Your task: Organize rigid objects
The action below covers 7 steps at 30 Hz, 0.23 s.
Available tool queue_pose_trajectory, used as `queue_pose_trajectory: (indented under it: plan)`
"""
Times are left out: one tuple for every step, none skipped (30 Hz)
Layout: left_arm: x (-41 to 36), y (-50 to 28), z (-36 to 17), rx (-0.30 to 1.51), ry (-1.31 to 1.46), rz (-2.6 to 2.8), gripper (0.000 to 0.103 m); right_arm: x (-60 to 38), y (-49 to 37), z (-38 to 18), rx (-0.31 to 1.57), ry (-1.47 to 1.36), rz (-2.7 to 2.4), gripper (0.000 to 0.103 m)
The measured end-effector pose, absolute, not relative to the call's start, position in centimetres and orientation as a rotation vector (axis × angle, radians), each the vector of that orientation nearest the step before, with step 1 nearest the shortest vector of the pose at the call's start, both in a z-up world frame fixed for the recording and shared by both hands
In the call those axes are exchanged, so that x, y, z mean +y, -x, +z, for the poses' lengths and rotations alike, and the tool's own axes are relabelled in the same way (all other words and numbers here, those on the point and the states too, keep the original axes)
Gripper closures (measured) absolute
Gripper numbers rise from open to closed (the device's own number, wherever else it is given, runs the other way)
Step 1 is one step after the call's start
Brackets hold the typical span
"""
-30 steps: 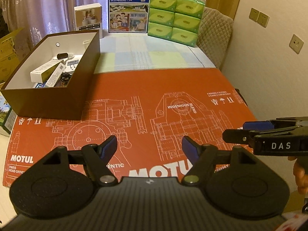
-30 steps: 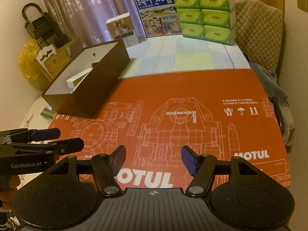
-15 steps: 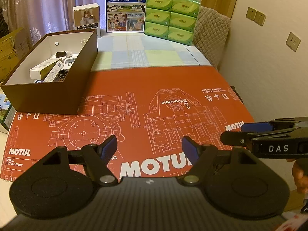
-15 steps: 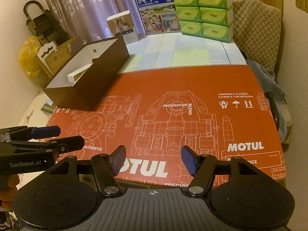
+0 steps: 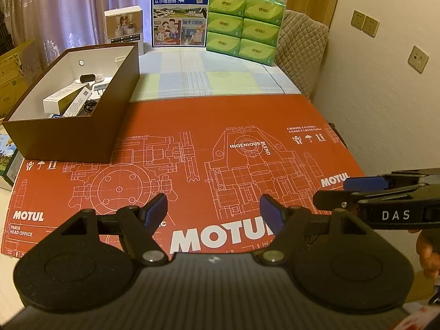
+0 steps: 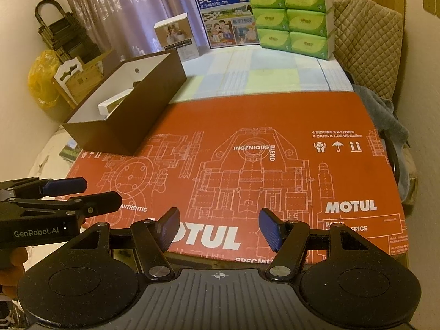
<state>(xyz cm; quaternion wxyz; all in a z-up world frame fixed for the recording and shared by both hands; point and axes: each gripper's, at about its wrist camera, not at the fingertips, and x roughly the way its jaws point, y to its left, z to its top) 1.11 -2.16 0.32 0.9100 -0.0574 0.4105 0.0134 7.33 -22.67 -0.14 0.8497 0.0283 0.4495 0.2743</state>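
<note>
Both tools hover over the near edge of the red cardboard sheet (image 5: 220, 115) spread on the bench (image 5: 209, 82). The left hand-held gripper (image 5: 213, 210) has its blue pads spread wide, nothing between them. The right hand-held gripper (image 6: 218, 227) is parted too, a touch narrower, and empty as well. Over at the far left of the sheet sits the brown box (image 5: 68, 137), open-topped, with the small items lying inside it: a white carton (image 5: 62, 100), a dark oval case (image 5: 87, 77), and other bits too small to tell. At the back of the bench stand a milk carton box (image 5: 180, 15) and green tissue packs (image 5: 244, 24).
</note>
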Motion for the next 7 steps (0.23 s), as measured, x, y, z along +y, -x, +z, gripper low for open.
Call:
queue_pose_trajectory:
  plan:
    - [-2.20, -1.05, 0.35, 0.844, 0.117, 0.029, 0.032, -22.69, -7.30, -0.14, 0.947, -0.059, 0.579, 0.042]
    - [-2.21, -0.98, 0.38, 0.843, 0.117, 0.030, 0.032, -22.76, -7.25, -0.14, 0.947, -0.059, 0.581, 0.042]
    - [-2.24, -0.92, 0.40, 0.842, 0.117, 0.032, 0.032, -22.69, -7.33, -0.11, 0.948, -0.058, 0.581, 0.042]
    - [-2.29, -0.88, 0.42, 0.842, 0.117, 0.033, 0.032, -22.72, -7.32, -0.11, 0.948, -0.057, 0.581, 0.042]
    - [-2.36, -0.84, 0.41, 0.844, 0.118, 0.036, 0.032, -22.67, -7.32, -0.09, 0.948, -0.057, 0.581, 0.042]
    - [-2.43, -0.82, 0.41, 0.847, 0.119, 0.039, 0.032, -22.68, -7.30, -0.08, 0.948, -0.058, 0.582, 0.042]
    - [-2.42, -0.85, 0.39, 0.849, 0.120, 0.042, 0.032, -22.72, -7.29, -0.09, 0.948, -0.058, 0.582, 0.042]
